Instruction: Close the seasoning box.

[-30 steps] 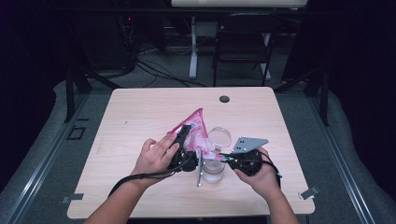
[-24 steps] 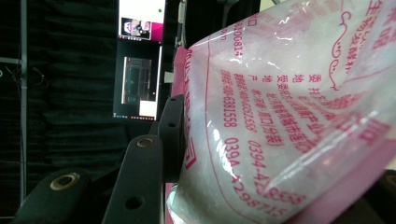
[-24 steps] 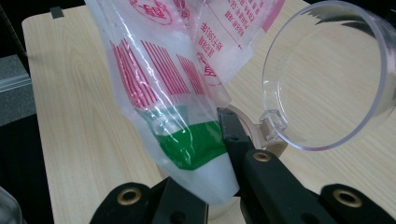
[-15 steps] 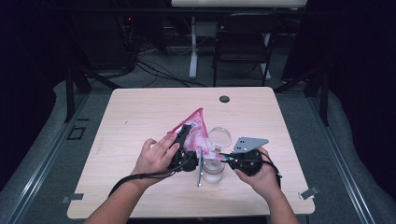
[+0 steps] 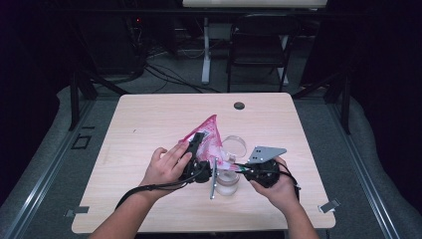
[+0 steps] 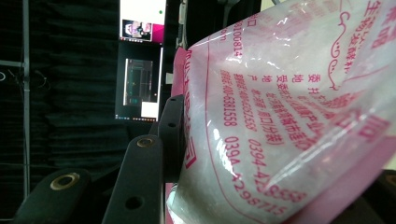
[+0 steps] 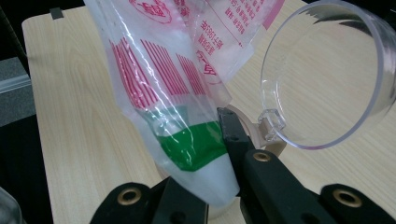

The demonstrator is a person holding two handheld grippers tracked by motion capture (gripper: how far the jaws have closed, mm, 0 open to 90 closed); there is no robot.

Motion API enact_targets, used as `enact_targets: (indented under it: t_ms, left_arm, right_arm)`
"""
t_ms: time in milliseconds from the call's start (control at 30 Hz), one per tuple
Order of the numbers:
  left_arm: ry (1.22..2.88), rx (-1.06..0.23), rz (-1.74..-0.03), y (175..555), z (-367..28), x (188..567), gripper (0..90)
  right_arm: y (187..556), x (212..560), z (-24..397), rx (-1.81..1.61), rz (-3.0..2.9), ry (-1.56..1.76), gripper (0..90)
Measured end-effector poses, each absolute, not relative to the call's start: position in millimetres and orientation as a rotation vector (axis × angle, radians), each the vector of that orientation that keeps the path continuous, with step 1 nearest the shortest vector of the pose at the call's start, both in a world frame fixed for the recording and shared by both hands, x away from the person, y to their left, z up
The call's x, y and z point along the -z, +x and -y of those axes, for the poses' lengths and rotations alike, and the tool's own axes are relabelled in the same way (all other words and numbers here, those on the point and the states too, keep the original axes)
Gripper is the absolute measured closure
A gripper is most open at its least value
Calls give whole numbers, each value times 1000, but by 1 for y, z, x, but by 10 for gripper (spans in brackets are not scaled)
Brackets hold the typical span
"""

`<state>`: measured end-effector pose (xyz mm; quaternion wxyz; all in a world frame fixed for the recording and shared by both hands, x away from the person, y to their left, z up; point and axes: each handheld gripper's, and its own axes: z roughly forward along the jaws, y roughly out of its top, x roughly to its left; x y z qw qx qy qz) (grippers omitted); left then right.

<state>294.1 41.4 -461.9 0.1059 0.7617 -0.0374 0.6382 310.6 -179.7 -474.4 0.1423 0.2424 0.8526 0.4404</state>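
High view: nothing is shifting since a second ago; the left gripper (image 5: 199, 149) is clamping the pink bag (image 5: 211, 134) above the surface (image 5: 149, 119). Right gripper view: right gripper (image 7: 224, 154) is pinching the bag's lower end beside the jar (image 7: 322, 79) (pouring apparently paused).

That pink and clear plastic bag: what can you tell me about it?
The bag is a thin, glossy, see-through pouch printed with pink stripes and writing, with a green band near one corner and white powdery contents. Both grippers' fingers pinch it; it slopes up from its low corner, which dips at the clear jar on the table.
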Motion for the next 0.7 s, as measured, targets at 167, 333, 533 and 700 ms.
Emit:
enact_targets:
  t_ms: [167, 333, 533, 700]
  left_arm:
    - [2245, -1882, 110, 293, -41, 462, 648]
    - [2245, -1878, 112, 293, -41, 463, 648]
    - [2238, -1885, 120, 293, -41, 463, 648]
    - [2226, -1885, 127, 293, -40, 463, 649]
  right_arm:
    - [311, 475, 180, -1269, -2462, 700, 900]
    - [311, 475, 180, -1270, -2462, 703, 900]
    - [312, 475, 181, -1269, -2456, 709, 900]
    - [312, 475, 182, -1274, -2453, 713, 900]
